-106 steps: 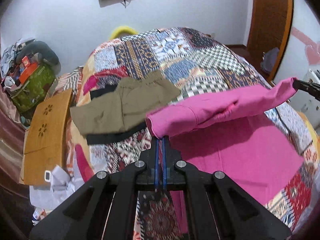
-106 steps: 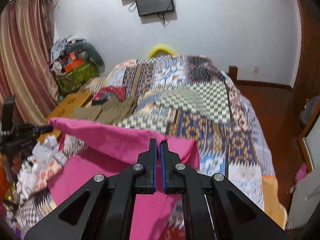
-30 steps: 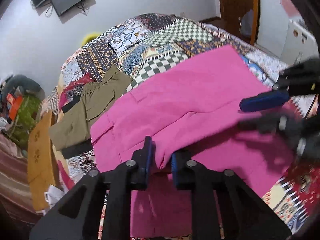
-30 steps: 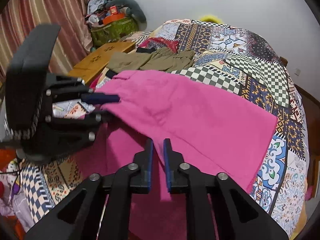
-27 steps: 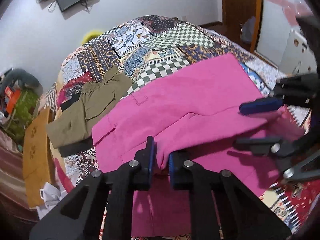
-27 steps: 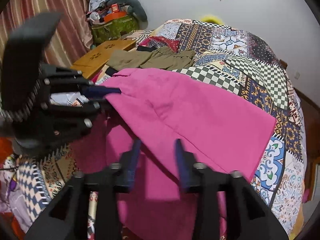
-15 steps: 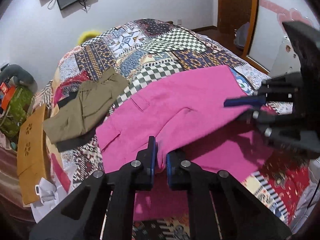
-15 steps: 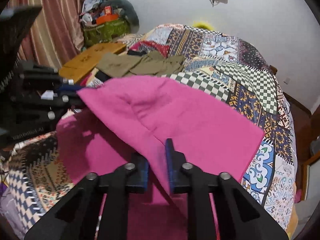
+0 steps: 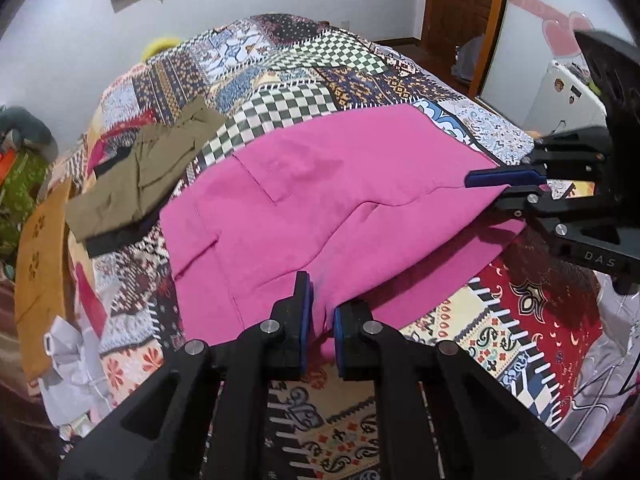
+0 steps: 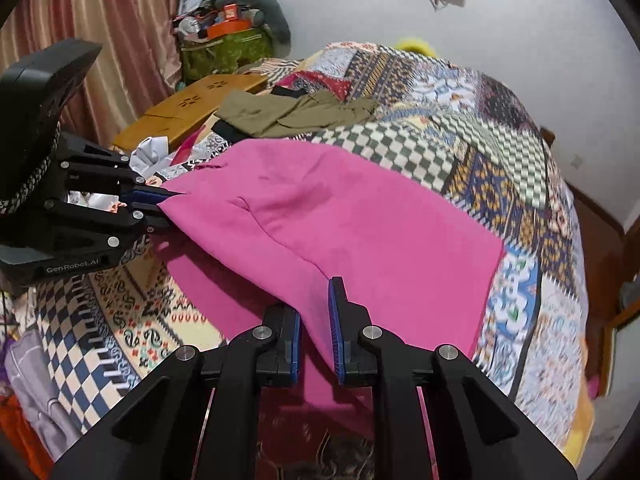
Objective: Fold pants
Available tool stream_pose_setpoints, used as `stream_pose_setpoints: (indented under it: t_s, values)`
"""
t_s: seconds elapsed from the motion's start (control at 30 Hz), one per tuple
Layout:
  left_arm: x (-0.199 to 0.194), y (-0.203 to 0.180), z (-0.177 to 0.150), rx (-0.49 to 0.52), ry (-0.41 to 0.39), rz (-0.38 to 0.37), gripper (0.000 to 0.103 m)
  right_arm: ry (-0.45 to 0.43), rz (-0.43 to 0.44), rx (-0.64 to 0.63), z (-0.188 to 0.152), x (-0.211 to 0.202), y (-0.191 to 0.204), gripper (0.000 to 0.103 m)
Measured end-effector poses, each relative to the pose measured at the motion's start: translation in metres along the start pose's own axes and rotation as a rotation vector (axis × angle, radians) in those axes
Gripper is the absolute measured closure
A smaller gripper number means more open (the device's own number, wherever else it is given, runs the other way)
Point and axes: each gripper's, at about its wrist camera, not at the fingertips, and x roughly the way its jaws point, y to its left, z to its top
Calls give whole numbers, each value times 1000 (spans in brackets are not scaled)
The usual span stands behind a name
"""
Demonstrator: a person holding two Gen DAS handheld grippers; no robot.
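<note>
- Pants: the pink pants lie ahead of both grippers on the patchwork bedspread, doubled over, the upper layer draped over a lower one.
- Left gripper: its jaws stand slightly apart with the near edge of the pink cloth between them; whether they pinch it, I cannot tell.
- Right gripper: likewise parted a little, the folded edge running down between the pads; grip unclear here too.
- Progress, as I judge it: one fold looks laid, the near edge not yet let go; smoothing and at least one further fold seem left.
- Left wrist view alone shows the pockets on the upper layer, the door beyond, and the right gripper seen side-on at the fold's right end.
- Right wrist view alone shows the curtain at far left and the left gripper from the side.
- Olive shorts lie beyond the pants to the left, just beside them.
</note>
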Motion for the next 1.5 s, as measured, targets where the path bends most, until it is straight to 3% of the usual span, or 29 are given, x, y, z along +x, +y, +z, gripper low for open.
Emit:
stream_pose_setpoints:
  t_s: [0.13, 0.37, 0.47, 0.7, 0.87, 1.03, 1.1, 1.2, 1.3, 1.33, 1.37, 1.5]
  values:
    - [-2, 0, -6, -10, 3, -15, 92, -2, -2, 49, -14, -6, -3, 92]
    - [-11, 7, -21, -49, 4, -32, 75, 0, -44, 103, -33, -20, -12, 92]
    - [-17, 17, -28, -90, 4, -47, 74, -4, -59, 139, -41, -28, -20, 92]
    - [-33, 49, -43, -183, -5, 15, 69, 8, -104, 211, -61, -42, -36, 92]
    - [-36, 80, -42, -302, -18, 54, 46, -8, -132, 259, -68, -59, -44, 92]
    - [-18, 95, -36, -412, 16, -34, 44, -74, -131, 340, -62, -74, -53, 67]
    - [-8, 95, -35, -438, 36, -81, 45, -91, -121, 370, -59, -74, -55, 64]
    - [5, 89, -35, -437, 63, -113, 60, -88, -93, 403, -56, -64, -55, 63]
    - [2, 81, -33, -411, 45, -69, 71, -71, -77, 423, -56, -49, -54, 63]
    - [-3, 78, -32, -383, 34, -19, 95, -60, -68, 432, -57, -43, -54, 63]
    - [-7, 77, -31, -369, 28, 7, 99, -51, -59, 438, -58, -39, -53, 63]
    - [-26, 84, -33, -371, -32, 38, 99, 5, -41, 438, -65, -22, -49, 63]
